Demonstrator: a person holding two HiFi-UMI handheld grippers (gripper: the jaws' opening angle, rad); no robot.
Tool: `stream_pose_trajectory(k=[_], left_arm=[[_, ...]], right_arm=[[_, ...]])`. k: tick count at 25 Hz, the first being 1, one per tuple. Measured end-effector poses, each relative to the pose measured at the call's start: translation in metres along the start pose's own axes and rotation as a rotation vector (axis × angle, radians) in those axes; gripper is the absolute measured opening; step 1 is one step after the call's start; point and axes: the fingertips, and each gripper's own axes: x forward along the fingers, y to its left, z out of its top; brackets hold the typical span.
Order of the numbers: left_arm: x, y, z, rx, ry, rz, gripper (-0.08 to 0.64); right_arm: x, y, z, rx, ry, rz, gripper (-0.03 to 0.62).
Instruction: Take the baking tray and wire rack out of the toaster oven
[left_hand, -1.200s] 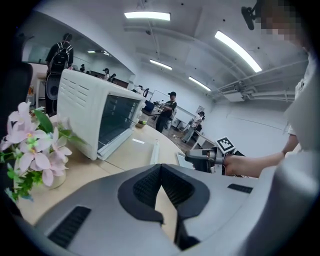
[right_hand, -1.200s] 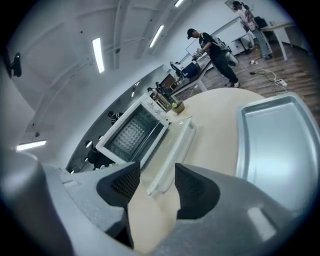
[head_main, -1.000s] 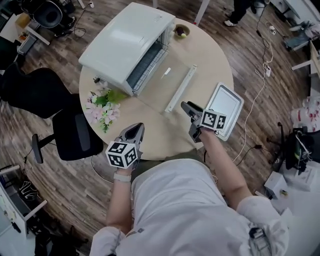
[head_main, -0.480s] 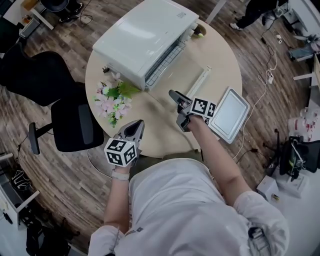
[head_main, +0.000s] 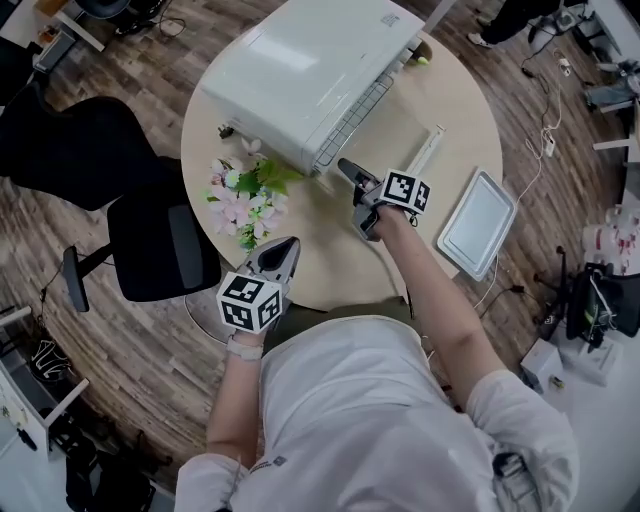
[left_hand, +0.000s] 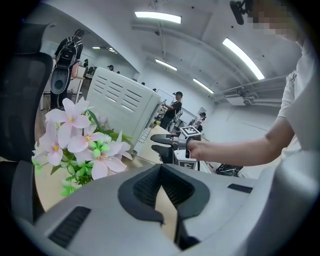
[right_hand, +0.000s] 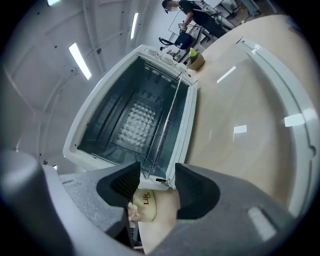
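Step in hand: reach for the wire rack (head_main: 352, 120). 1 of 2 items looks done. The baking tray (head_main: 478, 225) lies flat on the table (head_main: 330, 265) at the person's right, near the edge and well apart from the toaster oven (head_main: 300, 70). The rack still sits on its rails inside the oven.

The oven door (head_main: 428, 158) is dropped flat on the tabletop.

Right gripper (head_main: 358, 198) hangs over the door just short of the oven mouth. Its 2 jaws stand apart with nothing between them, and the right gripper view puts the rack's front wire just ahead of the tips.

Left gripper (head_main: 283, 248) is low at the near table edge, jaws together at the tips, empty.

Next move likely needs the right jaws lined up on the front wire, closed on it, then a straight pull out along the rails. Tilting could jam the rack.

Surface: round, light wood-tone table. It holds artificial pink flowers (head_main: 240, 200) just beside the oven and a small bowl (head_main: 420, 58) at the far edge.

Room: dark plank floor (head_main: 130, 380), black office chair (head_main: 160, 255) on the left, cables and clutter on the right.
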Motion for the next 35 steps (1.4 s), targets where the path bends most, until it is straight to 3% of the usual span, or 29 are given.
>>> stream_pose_trajectory(k=[11,16,18,35], left_arm=[[-0.02,0.036,-0.01,0.018,0.051,-0.019,0.0],[-0.024,0.044,-0.013,0.024,0.065,-0.023,0.0],[-0.025,0.043,-0.013,0.027,0.067,-0.028,0.0],[-0.015,0.022,-0.024,0.045,0.098,-0.066,-0.002]], right_arm=[[0.048,-0.001,-0.002,0.128,-0.05,0.067,0.217],[0.054,0.006,0.001,0.155,-0.088,0.113,0.109],[0.053,0.013,0.001,0.162,-0.1,0.144,0.037],[0.022,0.007,-0.002,0.15,-0.096,0.185,0.026]])
